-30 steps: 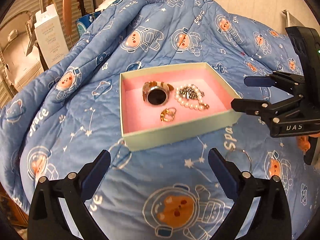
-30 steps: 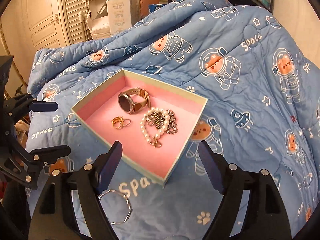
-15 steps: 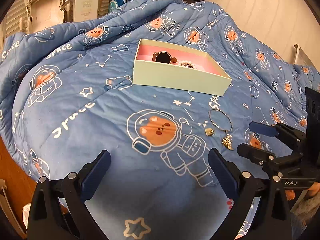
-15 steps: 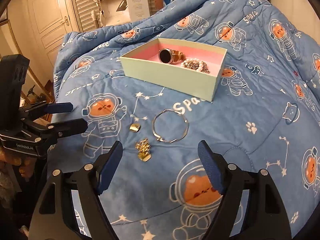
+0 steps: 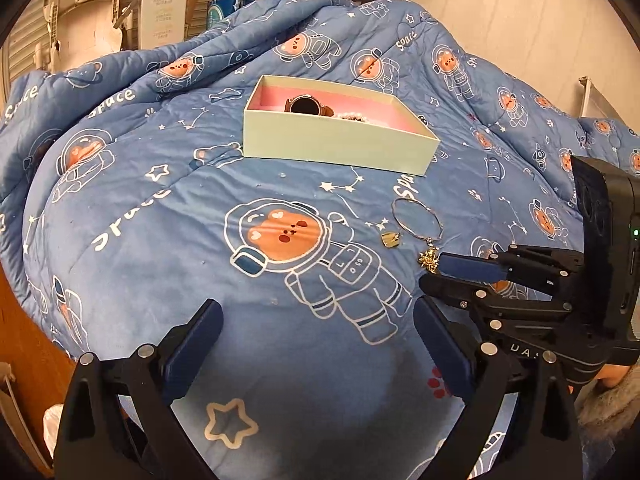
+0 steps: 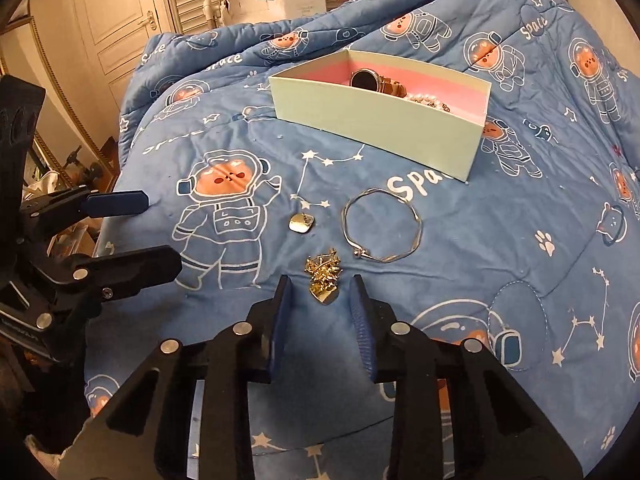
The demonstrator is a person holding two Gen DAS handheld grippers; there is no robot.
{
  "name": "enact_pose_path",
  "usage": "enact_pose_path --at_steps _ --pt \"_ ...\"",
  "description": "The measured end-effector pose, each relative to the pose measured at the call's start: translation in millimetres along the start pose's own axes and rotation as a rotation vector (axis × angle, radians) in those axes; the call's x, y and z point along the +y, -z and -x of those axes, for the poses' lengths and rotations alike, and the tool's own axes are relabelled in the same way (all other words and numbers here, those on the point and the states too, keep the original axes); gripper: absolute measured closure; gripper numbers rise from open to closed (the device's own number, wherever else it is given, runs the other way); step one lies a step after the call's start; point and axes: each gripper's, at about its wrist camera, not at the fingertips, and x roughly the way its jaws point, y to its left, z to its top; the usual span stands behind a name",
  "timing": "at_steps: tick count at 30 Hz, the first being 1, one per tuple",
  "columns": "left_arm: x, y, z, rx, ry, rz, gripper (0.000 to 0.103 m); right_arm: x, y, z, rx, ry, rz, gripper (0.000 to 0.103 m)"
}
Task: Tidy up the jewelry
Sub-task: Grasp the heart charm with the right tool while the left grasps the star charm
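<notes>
A pale green box [image 5: 340,144] [image 6: 380,120] with a pink lining holds a watch [image 6: 366,80] and a pearl bracelet [image 6: 426,100]. On the blue quilt in front of it lie a silver bangle [image 6: 382,226] [image 5: 416,216], a small gold heart charm [image 6: 302,223] [image 5: 390,239] and a gold chain bundle [image 6: 324,280] [image 5: 429,259]. My right gripper [image 6: 320,308] [image 5: 430,276] is partly closed, its jaws on either side of the gold bundle, not gripping it. My left gripper [image 5: 316,344] [image 6: 156,232] is open and empty, well short of the jewelry.
The quilt [image 5: 160,220] covers a rounded bed that drops off at the left onto a wooden floor [image 5: 16,320]. White cartons [image 5: 166,4] and a shelf rack stand behind the bed. A door [image 6: 120,24] and clutter are at the far left.
Both grippers pulled back from above the box and dropped low. The right gripper narrowed its jaws and moved forward around the gold chain bundle.
</notes>
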Motion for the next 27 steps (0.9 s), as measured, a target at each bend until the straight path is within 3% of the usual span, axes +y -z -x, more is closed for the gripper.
enact_pose_path --at_steps 2,6,11,19,27 --pt "-2.0 0.4 -1.0 0.001 0.002 -0.007 0.01 1.4 1.0 0.7 -0.002 -0.008 0.013 0.088" --pt "-3.5 -1.2 -4.2 0.002 0.014 -0.017 0.014 -0.6 2.2 2.3 0.001 -0.015 -0.001 0.088" --pt "-9.3 -4.6 -8.2 0.001 0.038 -0.038 0.03 -1.6 7.6 9.7 0.005 -0.016 -0.022 0.088" --pt "-38.9 -9.1 -21.6 0.035 0.157 -0.095 0.048 -16.4 28.6 31.6 0.014 0.023 -0.099 0.088" --pt "-71.9 -17.9 -53.1 0.094 0.168 -0.187 0.065 -33.4 43.3 44.6 0.02 0.055 -0.144 0.088"
